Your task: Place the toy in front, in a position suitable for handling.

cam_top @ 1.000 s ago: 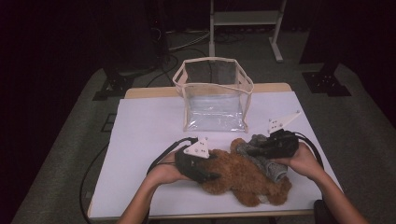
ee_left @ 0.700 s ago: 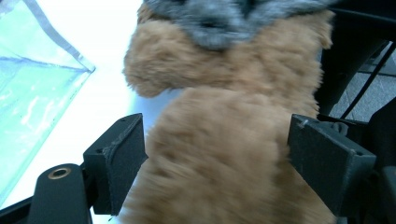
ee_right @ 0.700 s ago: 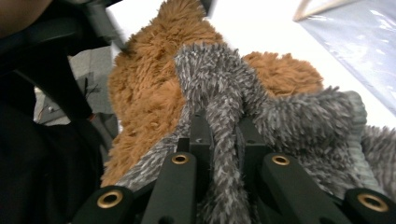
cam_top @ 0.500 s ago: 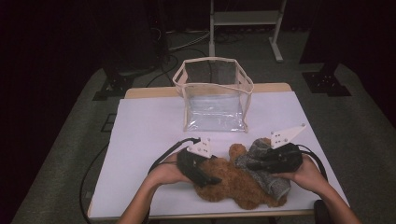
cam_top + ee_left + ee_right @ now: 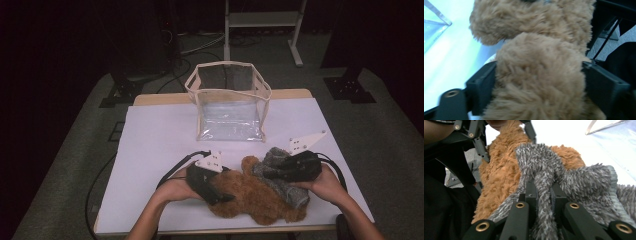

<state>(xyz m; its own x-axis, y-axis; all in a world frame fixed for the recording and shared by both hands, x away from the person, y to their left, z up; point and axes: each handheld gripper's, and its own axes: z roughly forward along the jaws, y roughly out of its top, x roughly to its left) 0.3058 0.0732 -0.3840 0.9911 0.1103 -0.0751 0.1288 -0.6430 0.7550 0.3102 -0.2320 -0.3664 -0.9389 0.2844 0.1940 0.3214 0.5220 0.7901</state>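
A brown teddy bear point(image 5: 245, 200) lies near the table's front edge. A grey fuzzy garment point(image 5: 280, 172) is draped over its right part. My left gripper point(image 5: 220, 192) sits at the bear's left side. In the left gripper view its jaws have just been opening and stand wide on either side of the bear's furry body point(image 5: 539, 70), without squeezing it. My right gripper point(image 5: 544, 187) is shut on a pinched fold of the grey garment point(image 5: 584, 185), with the brown bear point(image 5: 499, 175) behind it.
A clear plastic bag with a beige rim point(image 5: 230, 100) stands open and upright at the middle back of the white table point(image 5: 150, 140). Black cables trail from both grippers. Dark floor and a metal stand lie beyond the table.
Both hands have drifted a little toward the near edge. The right gripper has pulled the grey garment that way along the bear, and the bear has shifted slightly.
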